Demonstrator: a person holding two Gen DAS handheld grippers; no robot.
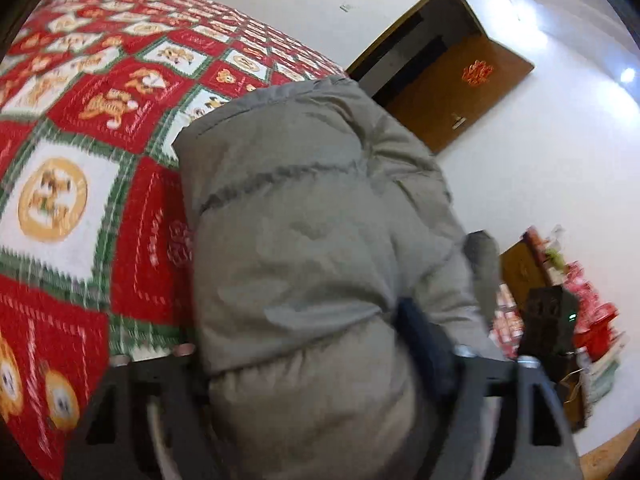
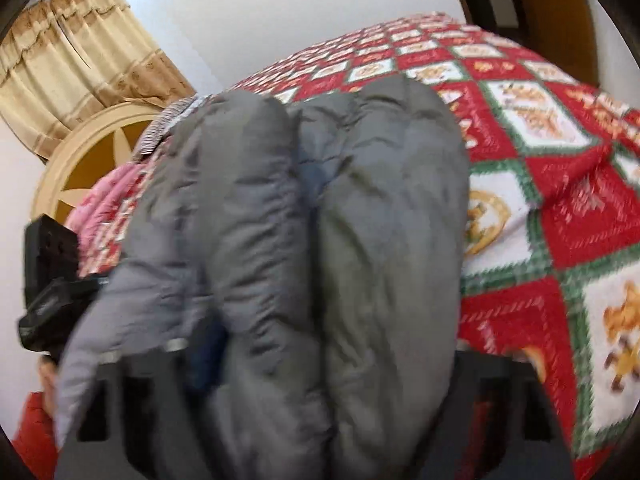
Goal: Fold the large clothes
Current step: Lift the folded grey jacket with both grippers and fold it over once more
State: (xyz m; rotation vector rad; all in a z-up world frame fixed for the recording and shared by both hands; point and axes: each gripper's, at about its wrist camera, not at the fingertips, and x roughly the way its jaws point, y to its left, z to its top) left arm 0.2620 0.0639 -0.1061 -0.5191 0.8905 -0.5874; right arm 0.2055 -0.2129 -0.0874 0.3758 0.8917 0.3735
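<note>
Grey puffer jacket [image 1: 304,264] covers both sets of fingertips, so left gripper [image 1: 320,364] and right gripper [image 2: 316,364] grip unreadable. Both views motion-blurred. Quilt [image 1: 80,128] print lettering illegible. Shelf clutter [image 1: 576,304] too smeared to identify.

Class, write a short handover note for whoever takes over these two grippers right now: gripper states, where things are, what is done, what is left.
Left gripper: shut on the grey puffer jacket.
Right gripper: also shut on the jacket, which bulges between its fingers.
Jacket: bunched into thick folds, held up at the near edge of the quilt.
Done: jacket gathered, folded at least once.
Left: lay it flat on the quilt, tidy the fold, release.
</note>
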